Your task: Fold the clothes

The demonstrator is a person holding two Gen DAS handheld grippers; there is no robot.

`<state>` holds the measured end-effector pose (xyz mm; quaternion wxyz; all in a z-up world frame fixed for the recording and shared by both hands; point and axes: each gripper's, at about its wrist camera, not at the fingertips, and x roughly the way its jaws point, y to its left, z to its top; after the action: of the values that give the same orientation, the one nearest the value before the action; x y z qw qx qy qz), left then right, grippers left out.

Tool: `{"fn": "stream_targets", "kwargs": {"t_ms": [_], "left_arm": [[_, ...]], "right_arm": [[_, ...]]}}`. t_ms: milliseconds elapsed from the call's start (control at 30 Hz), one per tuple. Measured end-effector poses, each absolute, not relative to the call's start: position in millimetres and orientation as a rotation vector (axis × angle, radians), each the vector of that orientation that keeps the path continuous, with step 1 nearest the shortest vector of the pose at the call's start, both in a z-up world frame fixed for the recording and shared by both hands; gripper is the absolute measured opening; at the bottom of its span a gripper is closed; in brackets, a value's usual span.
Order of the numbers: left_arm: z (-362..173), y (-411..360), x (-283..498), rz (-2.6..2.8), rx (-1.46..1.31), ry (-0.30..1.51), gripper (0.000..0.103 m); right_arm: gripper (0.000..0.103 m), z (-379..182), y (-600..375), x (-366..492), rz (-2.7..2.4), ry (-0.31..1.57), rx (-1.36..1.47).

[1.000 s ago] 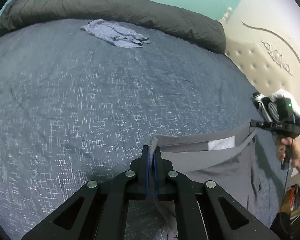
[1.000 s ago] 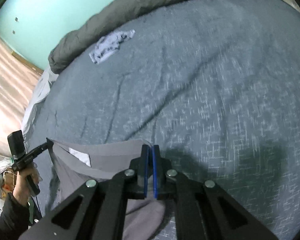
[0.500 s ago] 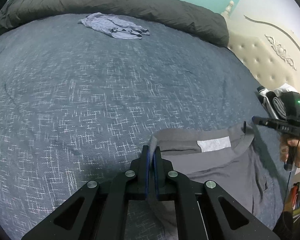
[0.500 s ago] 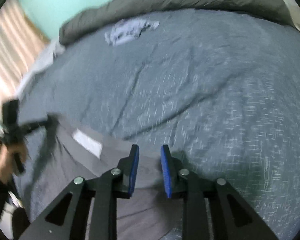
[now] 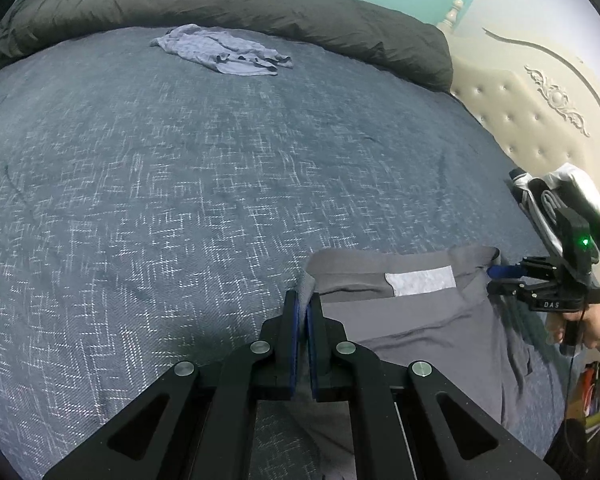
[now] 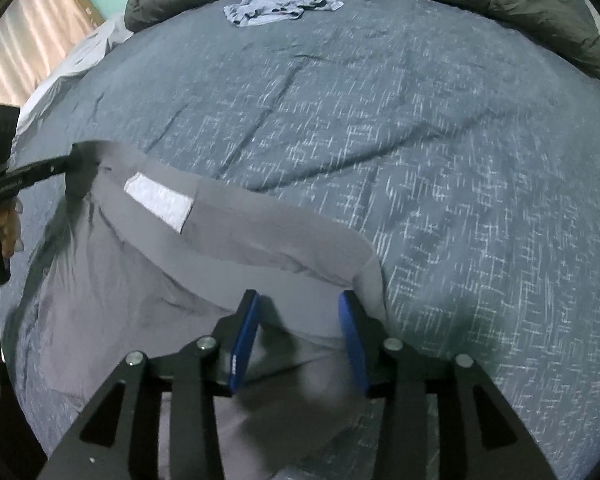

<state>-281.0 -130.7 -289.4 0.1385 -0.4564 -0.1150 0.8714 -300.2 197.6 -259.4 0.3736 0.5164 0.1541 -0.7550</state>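
Garment, grey [image 5: 428, 320]: lies on the bed [image 5: 180, 184] at its near edge, toward the headboard-side corner. Waistband runs roughly parallel to that near edge, inner face up, with a pale label [image 5: 420, 283] on it; the rest of the cloth trails back over the edge toward the person, and its lower end is out of view. Cloth looks thin and limp, with soft creases.

Left gripper [image 5: 302, 320]: blue pads together, clamped on one end of the waistband, with a small peak of cloth standing up between them.

Right gripper [image 6: 298, 336]: pads well apart, holding nothing. Hovers over the opposite waistband end, whose corner [image 6: 370, 276] lies just beyond and slightly outboard of the right-hand pad. In the left wrist view the same tool shows side-on, tips at the band's end.

Governing relation: the garment's long axis at the waistband spans from one gripper to the other, so each gripper sits at its own end. The free corner is nearest the right one, a short way ahead of the pads.

Stage, as a judgement: the scene fits a spread-out before a fold or a re-grip between folds; which of the two cannot be told.

Other items: second garment, pale blue [image 5: 224, 54], crumpled near the far edge; dark rolled duvet [image 5: 220, 4] behind it.
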Motion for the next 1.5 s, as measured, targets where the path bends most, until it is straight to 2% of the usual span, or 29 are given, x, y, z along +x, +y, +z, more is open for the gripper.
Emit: {"fn": "stream_targets", "kwargs": {"t_ms": [167, 333, 433, 800, 1167, 1400, 1500], "left_arm": [[-289, -129, -281, 2.52, -1.322, -0.318, 0.004], [-289, -131, -281, 2.523, -1.32, -0.321, 0.004], [-291, -132, -280, 2.525, -1.325, -0.329, 0.004], [-288, -139, -284, 2.536, -1.317, -0.374, 0.004], [-284, -145, -306, 2.546, -1.317, -0.448, 0.004], [-297, -168, -325, 2.544, -1.352, -0.644, 0.004], [-304, -176, -328, 2.532, -1.367, -0.726, 0.006]], "right_arm": [[0.041, -268, 186, -296, -1.929, 0.477, 1.304], [0.01, -270, 180, -282, -1.947, 0.559, 1.253], [0.005, -269, 181, -276, -1.957, 0.56, 1.232], [0.003, -219, 203, -277, -2.075, 0.348, 1.052], [0.003, -230, 199, -314, -2.133, 0.237, 1.118], [0.003, -243, 190, -314, -2.091, 0.219, 1.166], [0.005, -245, 193, -319, -2.055, 0.14, 1.206]]}}
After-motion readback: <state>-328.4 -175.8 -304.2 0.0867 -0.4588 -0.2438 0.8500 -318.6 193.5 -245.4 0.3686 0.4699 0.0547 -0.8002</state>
